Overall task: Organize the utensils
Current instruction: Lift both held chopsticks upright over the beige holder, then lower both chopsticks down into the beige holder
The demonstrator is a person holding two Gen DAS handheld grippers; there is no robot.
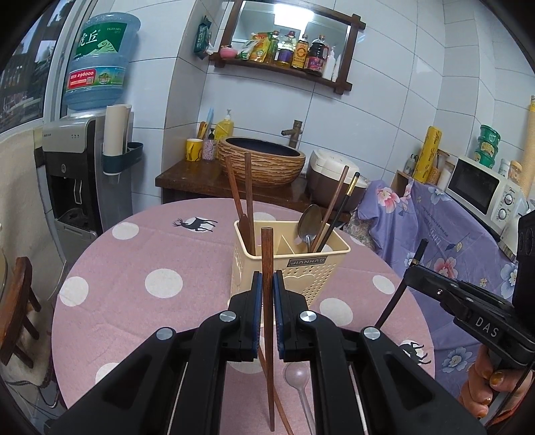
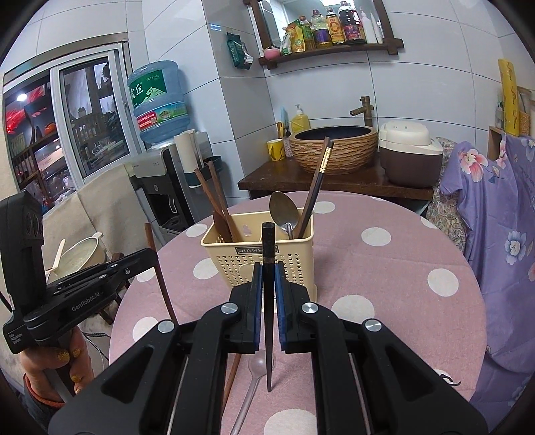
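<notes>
Even, cool indoor light across both views; a bright glare blooms in the mirror (image 1: 284, 20) high on the wall; soft, faint shadows on the worktop (image 1: 140, 267); strong fisheye bending at the edges, black corners all round; centre sharp, the window (image 2: 83, 120) side dim and reddish.

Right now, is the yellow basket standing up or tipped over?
Standing up. The basket sits flat on the table, open top upward, with chopsticks and a spoon poking out.
</notes>
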